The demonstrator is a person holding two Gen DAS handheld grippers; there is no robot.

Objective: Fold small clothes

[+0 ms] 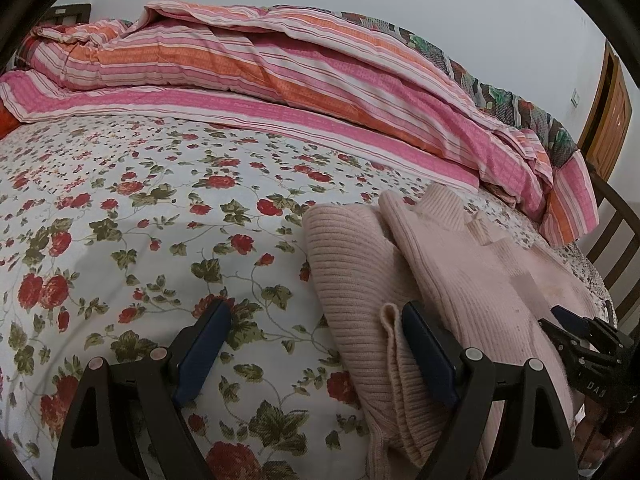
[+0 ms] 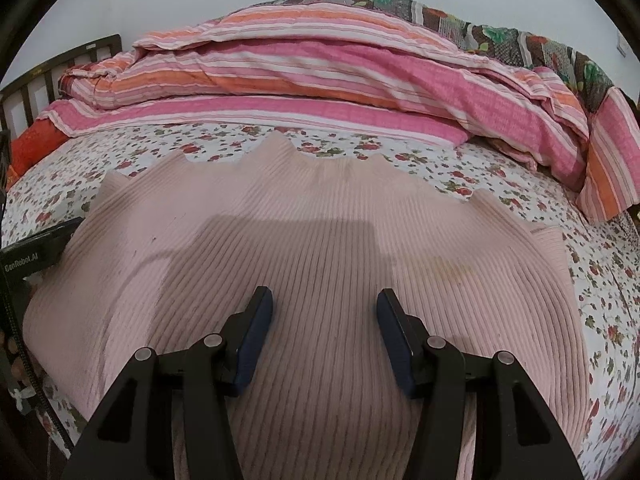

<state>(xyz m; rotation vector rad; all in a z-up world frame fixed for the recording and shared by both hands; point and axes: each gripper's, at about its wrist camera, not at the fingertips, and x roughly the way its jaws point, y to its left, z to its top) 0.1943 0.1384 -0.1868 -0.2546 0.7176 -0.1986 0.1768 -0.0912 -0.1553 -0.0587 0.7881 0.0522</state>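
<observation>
A pale pink ribbed knit sweater (image 1: pixel 460 272) lies on the floral bedsheet (image 1: pixel 140 220), partly folded, with a ribbed sleeve or hem piece lying on its left part. My left gripper (image 1: pixel 316 320) is open and empty at the sweater's left edge; its right finger rests by the knit, its left finger is over the sheet. In the right wrist view the sweater (image 2: pixel 320 240) spreads wide under my right gripper (image 2: pixel 324 308), which is open and empty just above the fabric. The right gripper also shows in the left wrist view (image 1: pixel 576 328), on the sweater's right side.
A rolled pink and orange striped quilt (image 1: pixel 300 76) lies along the far side of the bed, with a dark patchwork blanket (image 2: pixel 500 28) behind it. A dark wooden bed rail (image 1: pixel 616 236) stands at the right. The left gripper's body (image 2: pixel 36 252) shows at the sweater's left edge.
</observation>
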